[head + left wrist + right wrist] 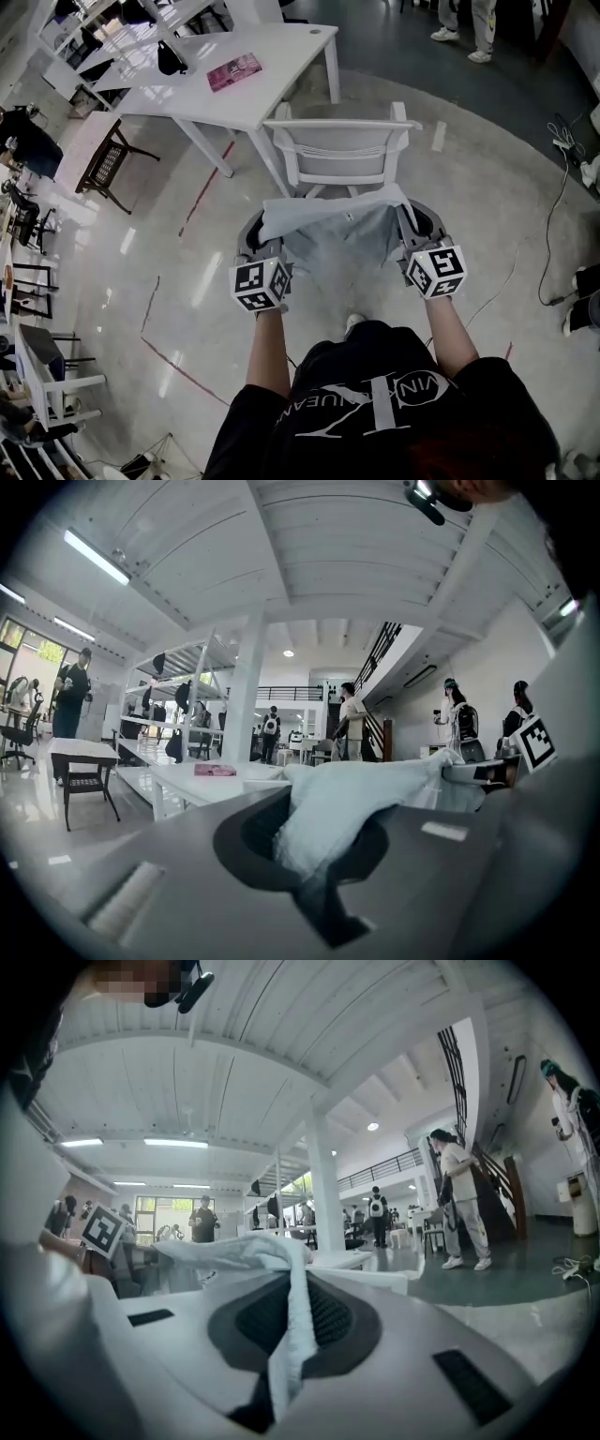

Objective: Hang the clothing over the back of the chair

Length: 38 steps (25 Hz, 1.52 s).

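A pale grey-white garment [333, 223] hangs stretched between my two grippers, just in front of a white chair [339, 150] whose back faces me. My left gripper [267, 246] is shut on the garment's left top edge, and the cloth [342, 803] bunches between its jaws. On the other side my right gripper [409, 236] is shut on the right top edge, where a fold of cloth [292, 1321] runs down through its jaws. The garment's top edge sits close to the chair's back rail, slightly nearer to me.
A white table [248, 80] with a pink booklet [233, 71] stands behind the chair. A dark wooden stool [108, 164] is at the left, cables [553, 216] trail on the floor at the right. Several people stand farther off in the hall.
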Tool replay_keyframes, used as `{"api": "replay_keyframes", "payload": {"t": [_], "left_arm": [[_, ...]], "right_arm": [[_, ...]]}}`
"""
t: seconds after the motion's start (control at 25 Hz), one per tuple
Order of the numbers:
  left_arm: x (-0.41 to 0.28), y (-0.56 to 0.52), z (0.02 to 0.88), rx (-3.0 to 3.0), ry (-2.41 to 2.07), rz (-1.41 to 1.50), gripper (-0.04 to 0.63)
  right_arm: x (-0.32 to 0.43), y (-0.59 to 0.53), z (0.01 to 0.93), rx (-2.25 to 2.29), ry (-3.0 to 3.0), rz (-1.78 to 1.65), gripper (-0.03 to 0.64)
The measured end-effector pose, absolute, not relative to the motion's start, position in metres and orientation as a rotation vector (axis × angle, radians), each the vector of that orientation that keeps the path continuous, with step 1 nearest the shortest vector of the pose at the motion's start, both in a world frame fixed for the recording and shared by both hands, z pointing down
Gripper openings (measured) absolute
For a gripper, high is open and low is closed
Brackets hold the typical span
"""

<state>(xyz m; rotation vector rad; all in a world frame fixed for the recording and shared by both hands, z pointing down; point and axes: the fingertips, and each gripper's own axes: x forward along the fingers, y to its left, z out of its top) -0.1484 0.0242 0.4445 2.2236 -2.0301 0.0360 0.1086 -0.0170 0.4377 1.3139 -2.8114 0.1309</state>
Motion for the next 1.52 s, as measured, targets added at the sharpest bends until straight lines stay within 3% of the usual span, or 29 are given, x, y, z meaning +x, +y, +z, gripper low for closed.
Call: {"api": "replay_keyframes", "payload": {"t": [1.52], "left_arm": [[-0.171, -0.189, 0.412, 2.309, -1.793, -0.099, 0.020]], "right_arm": [[0.065, -0.205, 0.386, 1.446, -2.830, 0.185, 0.018]]}}
